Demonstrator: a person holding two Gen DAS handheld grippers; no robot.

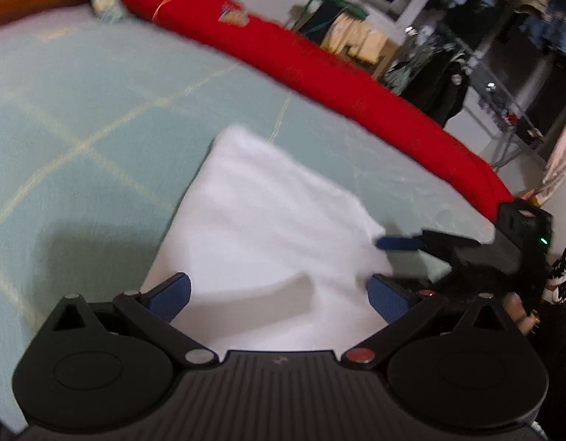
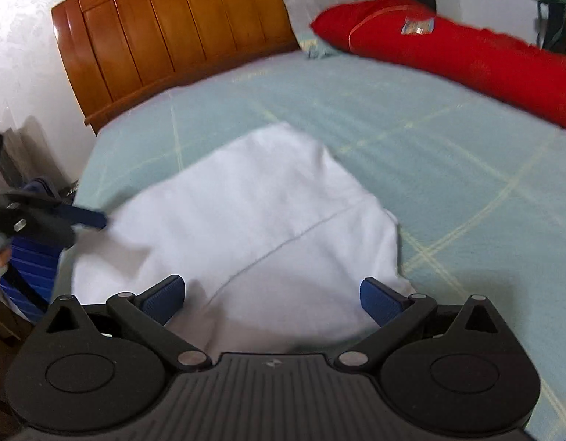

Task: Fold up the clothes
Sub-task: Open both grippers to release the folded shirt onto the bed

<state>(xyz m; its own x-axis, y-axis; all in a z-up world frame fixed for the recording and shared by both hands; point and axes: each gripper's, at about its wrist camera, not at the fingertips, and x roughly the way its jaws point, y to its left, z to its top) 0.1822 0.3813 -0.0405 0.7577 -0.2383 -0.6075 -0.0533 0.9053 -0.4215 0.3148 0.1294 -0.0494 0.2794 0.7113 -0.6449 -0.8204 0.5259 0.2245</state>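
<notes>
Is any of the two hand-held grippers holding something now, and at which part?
Nothing is held. The left hand-held gripper and the right hand-held gripper both stand open above the folded white cloth garment, their blue pads apart.

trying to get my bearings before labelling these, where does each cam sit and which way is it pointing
Left wrist: sits on the left gripper, jaws open, looking across the white garment toward the red bolster and clothes racks; the right gripper shows at the right edge.
Right wrist: sits on the right gripper, jaws open, looking over the same garment toward the wooden headboard; the left gripper shows at the left edge.
Shared: the garment, green bedsheet and bolster.
</notes>
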